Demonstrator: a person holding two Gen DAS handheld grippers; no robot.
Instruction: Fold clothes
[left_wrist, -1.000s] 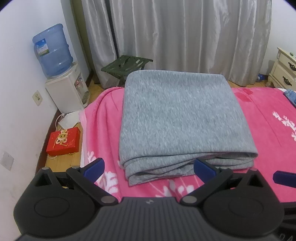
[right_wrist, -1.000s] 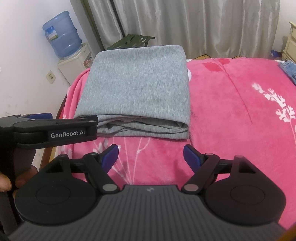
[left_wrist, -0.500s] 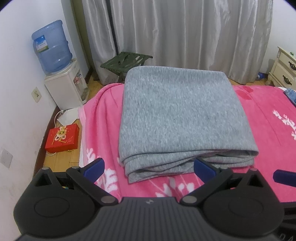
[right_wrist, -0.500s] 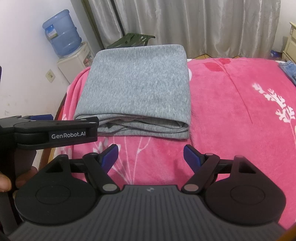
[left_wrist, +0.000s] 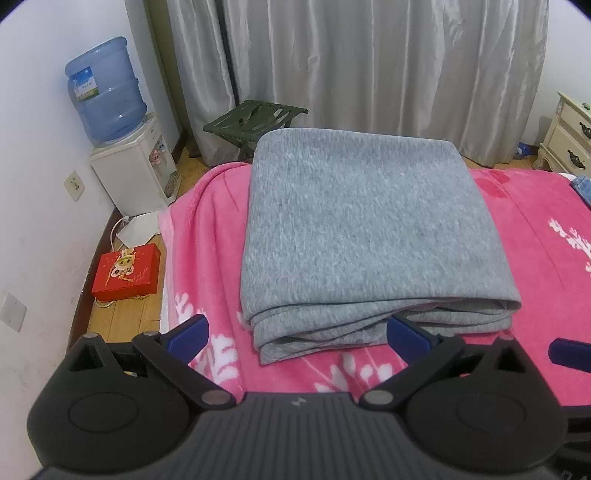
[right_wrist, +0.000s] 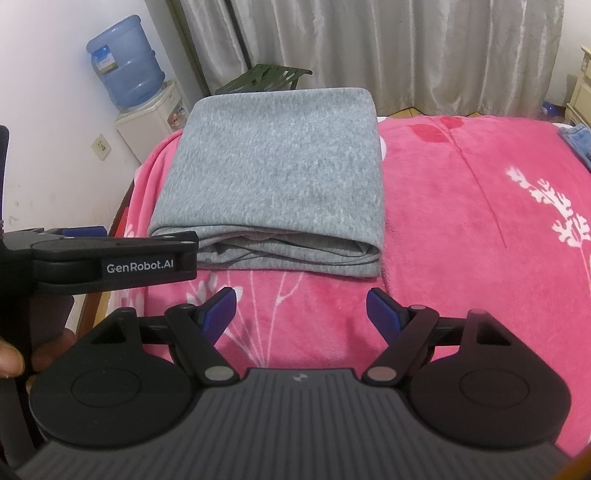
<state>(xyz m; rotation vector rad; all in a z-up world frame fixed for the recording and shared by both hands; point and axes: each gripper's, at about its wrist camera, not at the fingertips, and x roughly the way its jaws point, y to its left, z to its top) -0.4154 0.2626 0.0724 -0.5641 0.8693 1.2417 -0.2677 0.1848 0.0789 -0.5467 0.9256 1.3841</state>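
While the left gripper (left_wrist: 295, 334) tilts down toward the bed from the near edge, its two blue pads stand wide apart with nothing between them; the right-hand pad (left_wrist: 408, 334) overlaps the near edge of the cloth in that view, though whether it touches cannot be told. In the right wrist view the same tool shows side-on as a black bar at the left, gripped by a hand (right_wrist: 14, 363) of which only a few fingertips are seen. At the far left stands one water dispenser (left_wrist: 135, 177) carrying one blue bottle (left_wrist: 103, 88), with one red box (left_wrist: 127, 271) on the wooden floor beneath it and two wall sockets on the white wall. One green folding stool (left_wrist: 255, 118) sits before the grey curtain (left_wrist: 369, 66). One folded grey garment (left_wrist: 365, 229) lies flat on the left part of the pink blanket (left_wrist: 546, 266), its stacked edges facing the cameras. Further right, the right gripper (right_wrist: 301, 312) also angles down, jaws wide and empty, hovering over bare blanket just short of the garment. At the far right, one cream cabinet (left_wrist: 569, 136) stands by the wall, and a scrap of blue denim (right_wrist: 578, 138) lies at the blanket's edge.
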